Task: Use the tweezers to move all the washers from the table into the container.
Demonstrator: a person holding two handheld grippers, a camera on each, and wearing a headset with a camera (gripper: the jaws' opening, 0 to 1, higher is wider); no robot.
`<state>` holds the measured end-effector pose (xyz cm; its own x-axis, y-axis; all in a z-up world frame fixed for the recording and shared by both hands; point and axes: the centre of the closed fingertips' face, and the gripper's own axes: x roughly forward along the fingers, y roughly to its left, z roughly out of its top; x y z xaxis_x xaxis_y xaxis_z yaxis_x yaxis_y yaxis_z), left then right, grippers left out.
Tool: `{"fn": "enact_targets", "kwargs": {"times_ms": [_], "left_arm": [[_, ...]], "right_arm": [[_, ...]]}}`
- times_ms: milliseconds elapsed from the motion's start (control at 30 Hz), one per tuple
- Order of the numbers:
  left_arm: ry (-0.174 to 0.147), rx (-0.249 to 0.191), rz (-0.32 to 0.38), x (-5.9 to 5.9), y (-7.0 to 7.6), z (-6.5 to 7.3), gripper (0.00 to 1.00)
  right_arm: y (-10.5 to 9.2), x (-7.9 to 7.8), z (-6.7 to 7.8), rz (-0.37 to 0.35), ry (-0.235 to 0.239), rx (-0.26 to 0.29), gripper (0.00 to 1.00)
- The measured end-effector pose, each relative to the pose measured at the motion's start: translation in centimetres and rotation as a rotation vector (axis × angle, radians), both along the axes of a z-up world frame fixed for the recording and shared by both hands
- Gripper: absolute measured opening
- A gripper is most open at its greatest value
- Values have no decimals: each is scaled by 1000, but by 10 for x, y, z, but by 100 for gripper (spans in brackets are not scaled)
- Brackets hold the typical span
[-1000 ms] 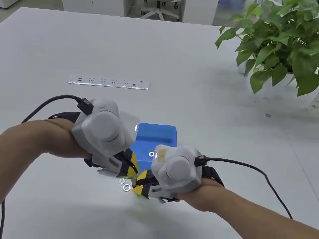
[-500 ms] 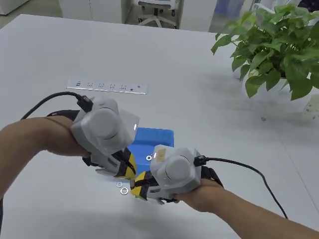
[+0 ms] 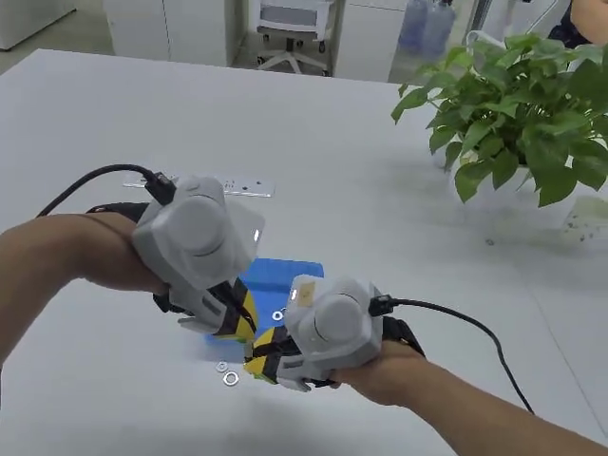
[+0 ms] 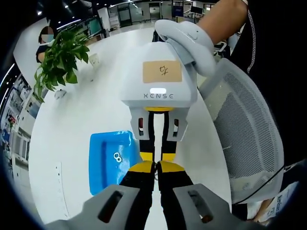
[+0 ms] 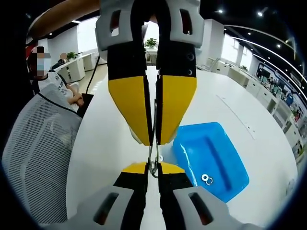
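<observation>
Grippers meet tip to tip over the white table (image 3: 399,218), close to the person's body. In the head view the left gripper (image 3: 242,328) comes in from the upper left and the right gripper (image 3: 258,347) from the lower right, each held in a bare hand with a black cable (image 3: 446,313) trailing off. The tweezers (image 5: 153,155) show in the right gripper view as a thin metal strip running down the slit between the left gripper's yellow pads and ending between the right gripper's own tips. Both pairs of jaws are drawn close together with just that narrow slit, pinched on the tweezers from opposite ends. The left gripper view looks straight at the right gripper's front, tips almost touching tips. The blue container (image 3: 290,274) sits on the table just beyond the grippers, partly hidden by the left one. Two washers (image 5: 207,178) lie inside it, side by side and touching. Two more washers (image 3: 228,376) lie loose on the table just below the gripper tips, outside the container on the near side. A white power strip (image 3: 249,187) lies farther back, and a leafy green plant (image 3: 518,104) stands at the far right. A grey mesh chair (image 4: 244,139) is behind the right gripper in the left gripper view. A seated person (image 5: 53,84) is at the left of the right gripper view.
</observation>
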<state>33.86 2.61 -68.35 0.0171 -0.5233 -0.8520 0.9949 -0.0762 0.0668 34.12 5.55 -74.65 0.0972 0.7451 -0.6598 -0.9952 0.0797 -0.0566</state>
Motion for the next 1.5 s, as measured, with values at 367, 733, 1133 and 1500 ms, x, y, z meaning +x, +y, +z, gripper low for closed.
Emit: {"fn": "enact_targets", "kwargs": {"times_ms": [367,733,1133,1500], "left_arm": [[-21,3,-13,5,0,21,6],[-44,4,-19,16,-1,28,6],[-62,4,-25,37,2,34,6],[-71,7,-31,52,3,31,6]], "right_arm": [[2,10,20,-5,-25,10,9],[1,22,29,-5,-47,9,9],[3,43,35,-18,-62,17,9],[4,59,31,-37,-63,23,9]]}}
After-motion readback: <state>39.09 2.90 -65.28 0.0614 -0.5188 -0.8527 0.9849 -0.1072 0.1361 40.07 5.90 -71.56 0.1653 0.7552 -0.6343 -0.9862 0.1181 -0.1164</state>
